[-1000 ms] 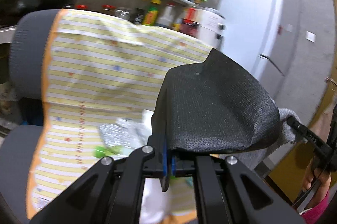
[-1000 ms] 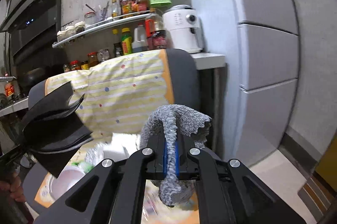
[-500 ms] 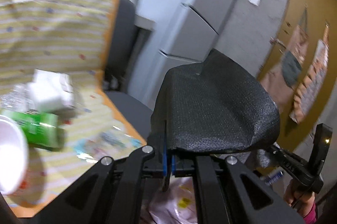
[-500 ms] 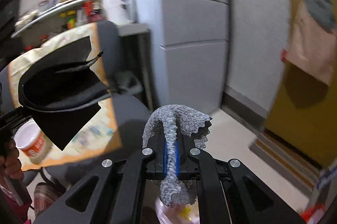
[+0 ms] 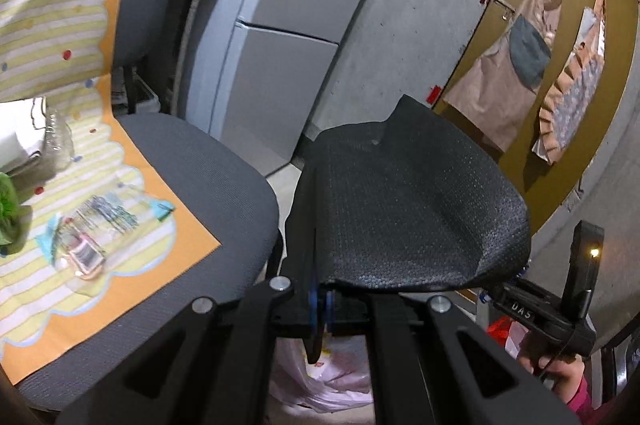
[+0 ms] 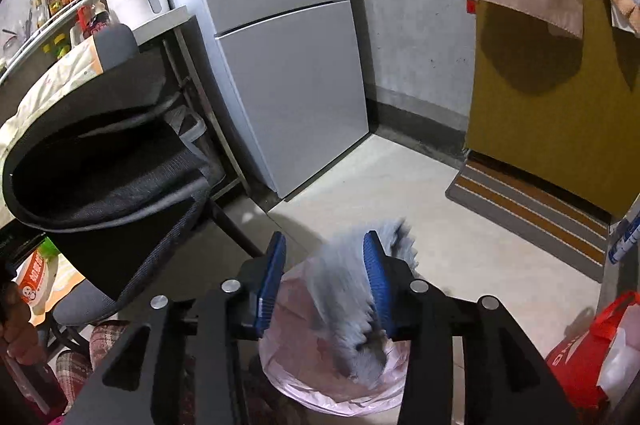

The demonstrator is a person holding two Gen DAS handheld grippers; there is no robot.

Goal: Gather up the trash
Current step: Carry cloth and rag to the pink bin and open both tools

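Note:
My left gripper [image 5: 320,301] is shut on a black mesh pouch [image 5: 404,209], held above a pink trash bag [image 5: 320,377]. The pouch also shows in the right wrist view [image 6: 100,177]. My right gripper [image 6: 324,273] is open over the pink trash bag [image 6: 332,389]. A grey knitted cloth [image 6: 352,301], blurred, hangs against the right blue pad, over the bag's mouth. More trash lies on the chair: a clear wrapper [image 5: 88,237], a green item [image 5: 8,213] and a white box [image 5: 16,137].
A grey office chair [image 5: 208,161] carries a yellow striped cloth [image 5: 48,25]. A grey fridge [image 6: 280,45] stands behind. A doormat [image 6: 532,209] lies before a yellow door. A red bag [image 6: 588,349] sits on the floor at right.
Both grippers swung from the chair to above the pink trash bag. My right gripper opened and the grey cloth is slipping out of it. The left stays shut on the pouch.

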